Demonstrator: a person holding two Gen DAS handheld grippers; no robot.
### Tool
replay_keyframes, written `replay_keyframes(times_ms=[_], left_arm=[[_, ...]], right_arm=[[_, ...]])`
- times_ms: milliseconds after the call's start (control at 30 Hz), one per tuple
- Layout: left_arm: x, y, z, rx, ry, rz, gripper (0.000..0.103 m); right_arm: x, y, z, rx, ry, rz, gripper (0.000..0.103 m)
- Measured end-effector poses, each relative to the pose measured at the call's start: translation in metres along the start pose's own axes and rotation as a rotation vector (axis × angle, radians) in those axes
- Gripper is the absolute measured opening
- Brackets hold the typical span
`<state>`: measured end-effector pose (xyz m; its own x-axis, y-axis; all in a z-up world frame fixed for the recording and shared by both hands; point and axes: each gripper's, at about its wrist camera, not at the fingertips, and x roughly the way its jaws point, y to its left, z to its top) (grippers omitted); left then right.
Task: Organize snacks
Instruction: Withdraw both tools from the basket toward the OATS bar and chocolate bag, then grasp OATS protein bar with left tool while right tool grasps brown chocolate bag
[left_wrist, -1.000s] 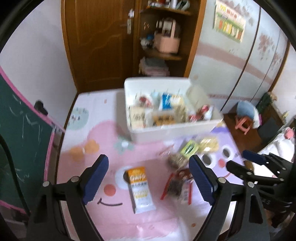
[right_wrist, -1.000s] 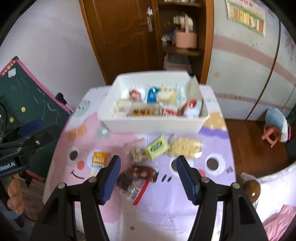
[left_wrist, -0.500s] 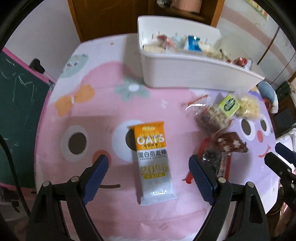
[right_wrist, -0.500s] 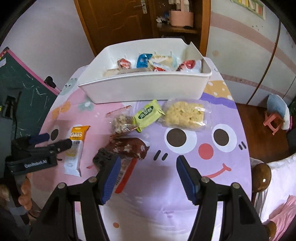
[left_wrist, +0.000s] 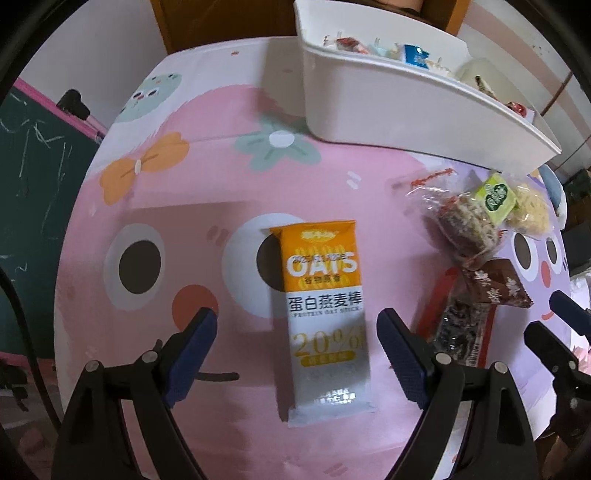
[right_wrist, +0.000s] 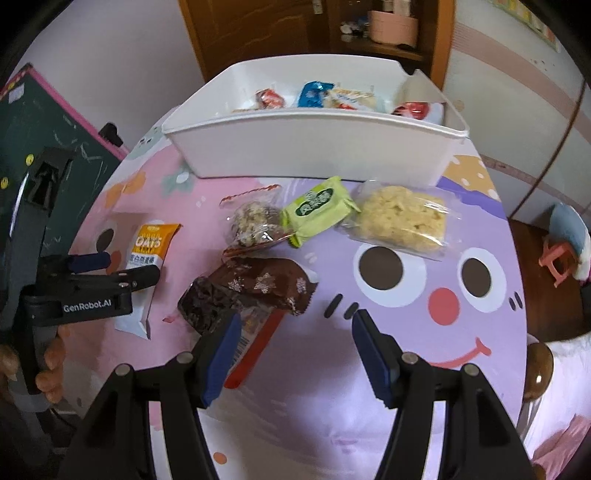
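An orange and white OATS bar (left_wrist: 325, 306) lies flat on the pink cartoon tablecloth. My left gripper (left_wrist: 297, 328) is open, low over the bar, one finger on each side. It also shows in the right wrist view (right_wrist: 110, 269) over the bar (right_wrist: 149, 251). My right gripper (right_wrist: 293, 332) is open and empty, just in front of a brown snowflake packet (right_wrist: 266, 284). A nut cluster bag (right_wrist: 255, 221), a green packet (right_wrist: 316, 208) and a yellow rice crisp bag (right_wrist: 400, 219) lie before the white bin (right_wrist: 314, 147) that holds several snacks.
A green chalkboard (right_wrist: 44, 122) stands at the table's left. A wooden door and shelf (right_wrist: 369, 29) are behind the bin. A small pink stool (right_wrist: 557, 258) sits on the floor at right. The table edge curves close on the right.
Both grippers have dropped lower and closer to the table. The left one now straddles the OATS bar; the right one has neared the brown packet.
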<state>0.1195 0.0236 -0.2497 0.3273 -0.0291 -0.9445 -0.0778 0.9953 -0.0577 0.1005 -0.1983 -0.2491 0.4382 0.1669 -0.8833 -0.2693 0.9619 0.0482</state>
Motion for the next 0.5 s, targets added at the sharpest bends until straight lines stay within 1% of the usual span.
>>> replay_keyframes(times_ms=[100,200,267,367,500], left_arm=[[0.005,0.003,0.000,-0.006,0.007,0.003,0.088],[0.007,0.006,0.000,-0.023,0.016,-0.014,0.088],[0.009,0.007,-0.001,-0.020,0.008,-0.023,0.088],[0.015,0.010,-0.001,-0.017,0.018,-0.026,0.088],[0.016,0.011,-0.003,-0.003,0.001,-0.023,0.088]], right_arm=[[0.006,0.003,0.000,-0.029,0.002,0.007,0.063],[0.009,0.001,-0.002,-0.045,0.005,0.029,0.063],[0.011,-0.001,-0.004,-0.055,0.005,0.041,0.063],[0.017,-0.002,-0.003,-0.077,0.017,0.058,0.063],[0.026,0.002,0.001,-0.122,0.023,0.063,0.063]])
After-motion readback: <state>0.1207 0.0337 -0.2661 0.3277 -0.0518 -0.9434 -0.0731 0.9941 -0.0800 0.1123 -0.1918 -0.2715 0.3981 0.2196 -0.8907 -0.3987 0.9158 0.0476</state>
